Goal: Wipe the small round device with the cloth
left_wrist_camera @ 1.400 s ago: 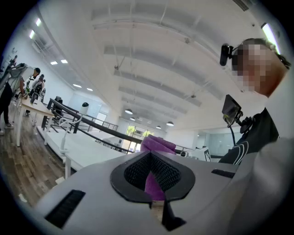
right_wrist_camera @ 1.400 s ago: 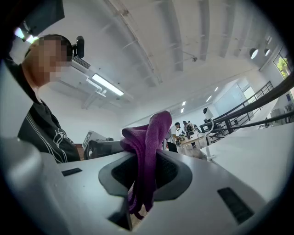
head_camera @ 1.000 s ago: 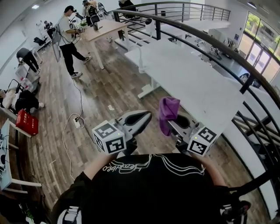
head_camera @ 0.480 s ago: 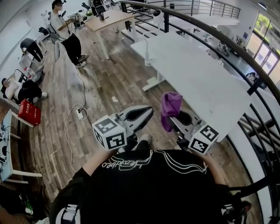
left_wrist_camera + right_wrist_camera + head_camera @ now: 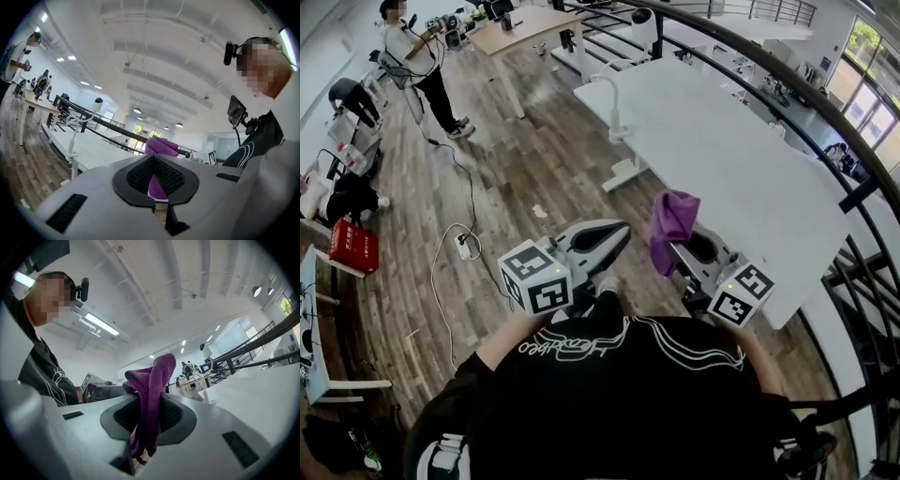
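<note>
Head view: the left gripper point(image 5: 607, 236) hangs over the wooden floor point(image 5: 516, 178), in front of the person's chest. The right gripper point(image 5: 692, 251) sits beside it at the edge of the white table point(image 5: 750, 178), with the purple cloth point(image 5: 672, 225) standing up from its tip.

Left gripper view: jaws together, nothing between them, and the cloth shows just beyond.

Right gripper view: jaws clamped on the cloth, folds bunched above and what looks like a loose end dangling below.

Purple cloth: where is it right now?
The purple cloth is clamped in the right tool, held up right of centre in the head view, beside the empty left tool and near the white table.
</note>
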